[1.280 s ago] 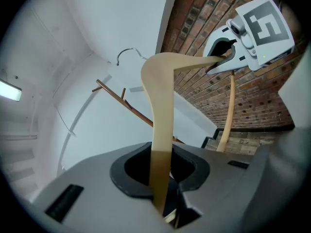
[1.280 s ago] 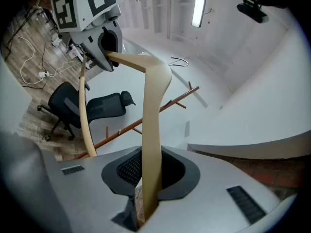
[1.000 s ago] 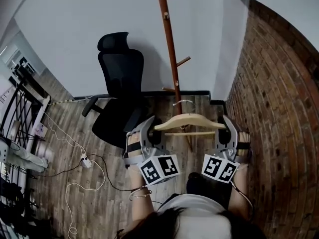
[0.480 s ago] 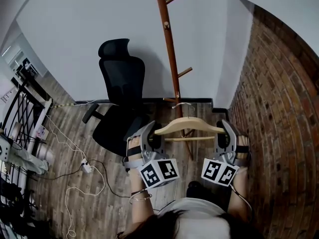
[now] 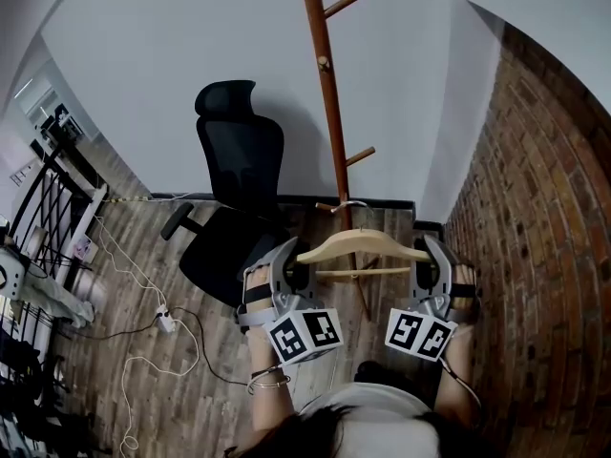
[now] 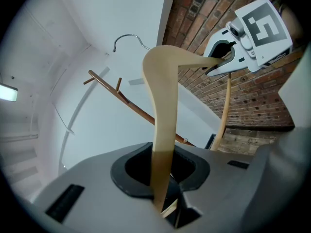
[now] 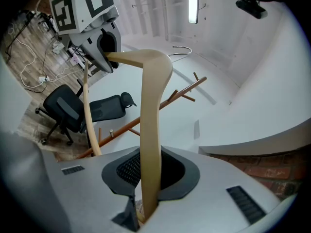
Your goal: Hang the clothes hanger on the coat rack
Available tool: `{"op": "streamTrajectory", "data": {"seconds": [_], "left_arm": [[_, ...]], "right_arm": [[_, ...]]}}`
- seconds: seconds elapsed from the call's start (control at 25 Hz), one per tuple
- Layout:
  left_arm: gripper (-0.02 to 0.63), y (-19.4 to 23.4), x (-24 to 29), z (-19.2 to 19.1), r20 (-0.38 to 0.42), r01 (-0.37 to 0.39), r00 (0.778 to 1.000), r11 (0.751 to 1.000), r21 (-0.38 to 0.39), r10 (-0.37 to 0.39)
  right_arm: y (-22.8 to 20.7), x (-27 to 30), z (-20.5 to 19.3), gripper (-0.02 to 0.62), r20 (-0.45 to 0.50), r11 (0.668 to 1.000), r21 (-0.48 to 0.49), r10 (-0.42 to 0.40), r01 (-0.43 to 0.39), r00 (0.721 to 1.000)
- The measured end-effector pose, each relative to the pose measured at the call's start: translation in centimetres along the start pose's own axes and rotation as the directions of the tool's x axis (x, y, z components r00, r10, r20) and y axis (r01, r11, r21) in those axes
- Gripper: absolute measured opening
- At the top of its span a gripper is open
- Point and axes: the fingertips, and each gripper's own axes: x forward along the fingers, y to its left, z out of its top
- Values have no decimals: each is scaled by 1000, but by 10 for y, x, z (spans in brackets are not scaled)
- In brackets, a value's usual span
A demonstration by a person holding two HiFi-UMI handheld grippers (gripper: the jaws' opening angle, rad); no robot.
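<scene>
Both grippers are clamped on the wooden clothes hanger (image 5: pixel 361 246), one per shoulder end.
- Left gripper (image 5: pixel 301 258): jaws closed on the hanger's left tip. The left gripper view shows the wood wedged between the pads and running up out of the jaws.
- Right gripper (image 5: pixel 426 256): same on the right tip. The right gripper view shows the arm of the hanger pinched between its jaws.
- The hanger is in the air at about chest level, roughly horizontal, with the crossbar below the shoulders. Its metal hook (image 5: pixel 351 203) points away from the person toward the coat rack (image 5: pixel 329 93).
- It is not hung. In the head view the hook sits just beside the rack's pole near a low peg (image 5: pixel 325 206). Both gripper views show the hook against the white wall (image 5: pixel 172 46), clear of the pegs.
- The rack is a brown wooden pole with angled pegs, standing at the wall near the corner with the brick wall (image 5: pixel 535 208).
- A black office chair (image 5: pixel 239 160) stands left of the rack on the wood plank floor (image 5: pixel 124 256).
- White cables and a power strip (image 5: pixel 164 311) lie on the floor further left, well apart from the hanger.
</scene>
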Motion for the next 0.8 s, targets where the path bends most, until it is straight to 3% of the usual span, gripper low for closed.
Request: {"op": "streamTrajectory", "data": {"seconds": [0.8], "left_arm": [[80,0,42,10,-69,-46,997,999,-7,45]], "right_arm": [[-10,59,-13,78,82,999,-8,53,-52,995]]}}
